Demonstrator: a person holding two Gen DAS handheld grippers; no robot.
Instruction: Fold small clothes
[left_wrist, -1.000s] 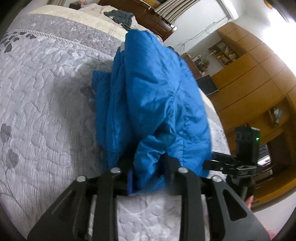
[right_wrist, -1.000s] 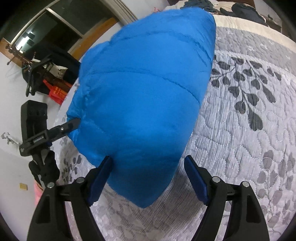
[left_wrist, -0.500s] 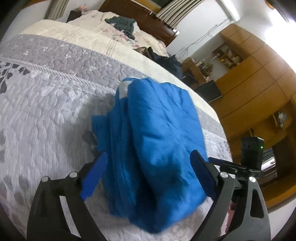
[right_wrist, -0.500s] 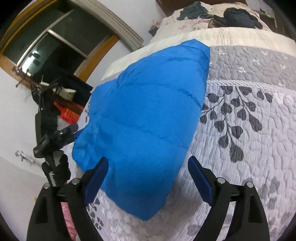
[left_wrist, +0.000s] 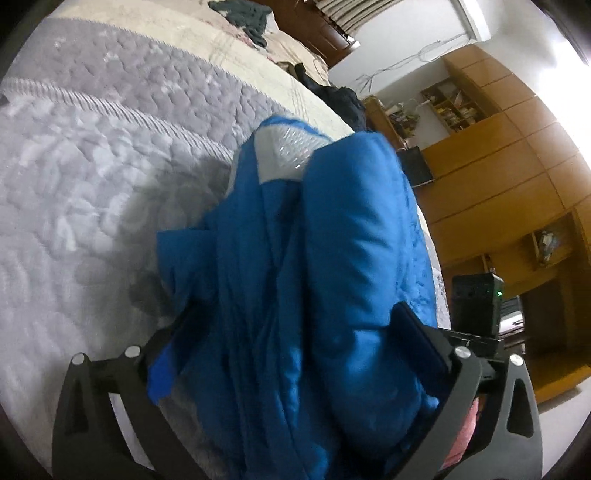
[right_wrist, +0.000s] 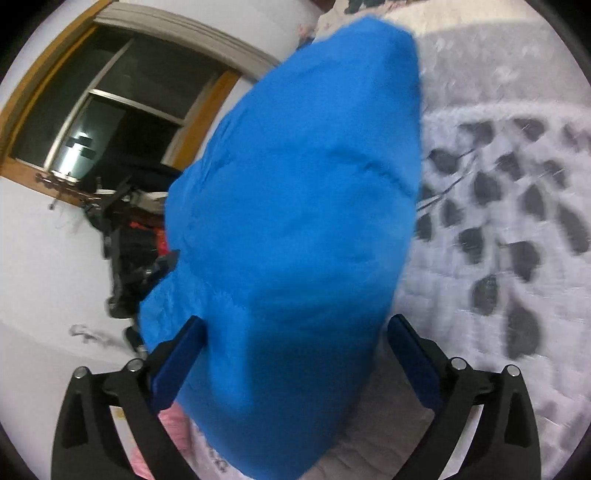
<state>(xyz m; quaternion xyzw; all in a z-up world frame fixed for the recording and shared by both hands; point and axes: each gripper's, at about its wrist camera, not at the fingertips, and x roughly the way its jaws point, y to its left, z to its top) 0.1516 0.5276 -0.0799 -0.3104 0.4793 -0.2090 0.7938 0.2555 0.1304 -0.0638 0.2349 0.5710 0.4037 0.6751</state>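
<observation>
While both claws straddle the same garment, these lines run outward from each.

Left gripper (left_wrist: 295, 343): jaws spread wide, one finger on either side of the folded bundle's near end; the fabric bulges between them and spills over the left finger (left_wrist: 162, 369), but the pads are not pressed together on it.

Right gripper (right_wrist: 295, 354): jaws likewise apart, blue pads flanking the near end of the bundle, with cloth filling the gap and brushing the left pad (right_wrist: 177, 365).

Pose: each tool points forward and downward along the length of the garment; in the left view the other tool's black body with a green light (left_wrist: 476, 306) shows at the right, near the bundle's side.

Blue padded jacket (left_wrist: 332, 258): folded into a thick roll, a white mesh lining patch (left_wrist: 284, 155) exposed at its far end; it lies near the right edge of the bed.

Grey quilted bedspread (left_wrist: 92, 184): carries the jacket, with a dark leaf print (right_wrist: 517, 229) on the part seen from the right tool.

Far end of bed: cream cover (left_wrist: 207, 40) with dark clothes (left_wrist: 240, 14) heaped on it.

Surroundings: wooden cabinets (left_wrist: 498, 166) beyond the bed's right edge; a dark window (right_wrist: 103, 110) on the opposite wall.
</observation>
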